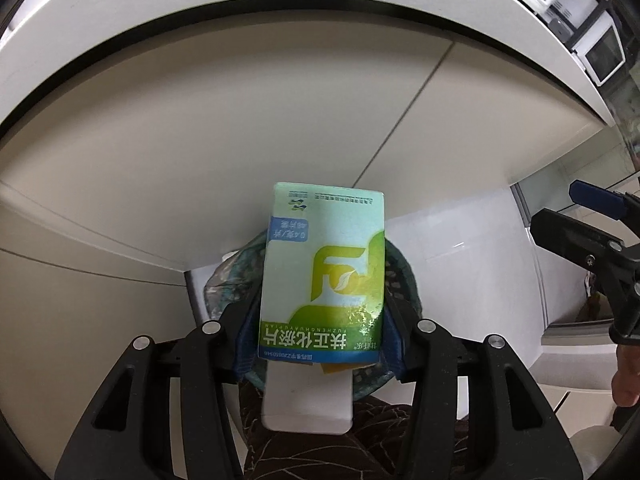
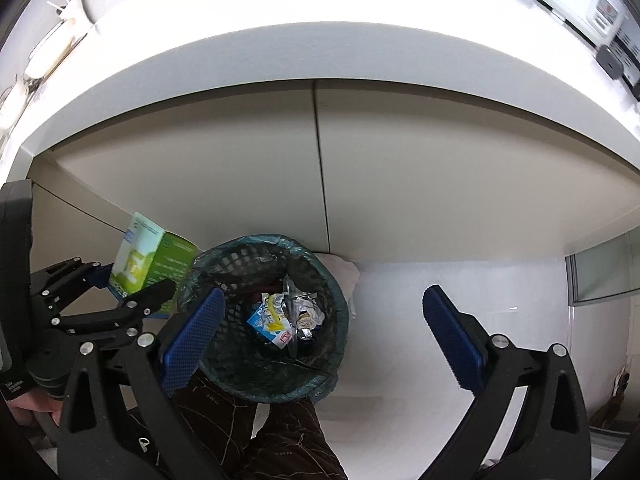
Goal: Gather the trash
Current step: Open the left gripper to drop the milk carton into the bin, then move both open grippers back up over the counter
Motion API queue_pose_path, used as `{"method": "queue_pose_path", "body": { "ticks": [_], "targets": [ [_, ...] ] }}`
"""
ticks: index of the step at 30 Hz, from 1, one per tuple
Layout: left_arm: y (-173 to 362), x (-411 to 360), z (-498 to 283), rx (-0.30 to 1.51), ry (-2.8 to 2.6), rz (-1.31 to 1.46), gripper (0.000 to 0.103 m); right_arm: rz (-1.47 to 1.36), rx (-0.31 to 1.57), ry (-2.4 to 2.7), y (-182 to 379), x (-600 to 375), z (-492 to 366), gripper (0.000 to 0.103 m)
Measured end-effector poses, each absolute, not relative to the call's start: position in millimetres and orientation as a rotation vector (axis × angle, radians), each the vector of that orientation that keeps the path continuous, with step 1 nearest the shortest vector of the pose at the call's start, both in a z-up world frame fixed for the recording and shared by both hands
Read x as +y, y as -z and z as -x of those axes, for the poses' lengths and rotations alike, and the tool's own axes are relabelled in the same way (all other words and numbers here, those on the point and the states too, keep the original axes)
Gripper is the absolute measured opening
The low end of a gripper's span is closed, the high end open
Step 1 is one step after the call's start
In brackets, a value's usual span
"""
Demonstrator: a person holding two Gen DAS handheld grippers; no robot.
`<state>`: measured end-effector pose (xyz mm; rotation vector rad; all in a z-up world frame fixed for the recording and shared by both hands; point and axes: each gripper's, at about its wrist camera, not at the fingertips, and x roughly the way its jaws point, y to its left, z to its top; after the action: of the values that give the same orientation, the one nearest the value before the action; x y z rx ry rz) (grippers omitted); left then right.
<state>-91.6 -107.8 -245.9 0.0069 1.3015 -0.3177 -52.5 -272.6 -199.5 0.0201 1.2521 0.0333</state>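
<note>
My left gripper (image 1: 320, 332) is shut on a green and white medicine box (image 1: 324, 272), held upright just above a dark mesh waste basket (image 1: 400, 280) lined with a teal bag. In the right wrist view the box (image 2: 148, 260) hangs at the basket's left rim. The basket (image 2: 224, 260) stands on the floor and holds crumpled wrappers and a small blue carton (image 2: 268, 320). My right gripper (image 2: 320, 328) is open and empty, its blue pads on either side of the basket from above. It also shows at the right edge of the left wrist view (image 1: 592, 240).
White cabinet doors (image 2: 400, 180) under a white countertop (image 2: 320, 48) rise right behind the basket. Appliances (image 2: 592, 4) stand on the counter at the far right. The person's brown patterned trouser leg (image 2: 288, 432) is below the basket. The floor (image 2: 460, 280) is white.
</note>
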Motion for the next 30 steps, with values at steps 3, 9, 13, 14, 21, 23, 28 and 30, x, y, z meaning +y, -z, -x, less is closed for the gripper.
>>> {"method": "queue_pose_path", "body": {
  "ticks": [3,9,13,14,21,23,28,30],
  "targets": [
    [246,-115,92,1.295,0.321,-0.017,0.055,-0.028,1.247,-0.031,196,-278,53,0.095],
    [233,-112,95,1.262,0.313,-0.019,0.073,-0.033,1.218,-0.02,181,-283,57,0.095],
    [219,-117,93,1.233,0.268,-0.006,0.086,-0.048,1.201,-0.018,170,-287,56,0.095],
    [214,-117,91,1.223,0.27,0.004,0.088,-0.046,1.193,-0.021,166,-286,56,0.095],
    [159,-105,85,1.13,0.238,0.063,0.097,-0.036,1.101,-0.044,119,-283,45,0.095],
    [151,-97,83,1.121,0.225,0.08,0.097,-0.027,1.069,-0.054,102,-281,41,0.095],
    [127,-76,69,1.108,0.184,0.136,0.097,-0.012,1.018,-0.068,62,-275,25,0.095],
    [121,-68,62,1.114,0.164,0.145,0.097,-0.008,1.001,-0.069,53,-272,18,0.095]
  ]
}}
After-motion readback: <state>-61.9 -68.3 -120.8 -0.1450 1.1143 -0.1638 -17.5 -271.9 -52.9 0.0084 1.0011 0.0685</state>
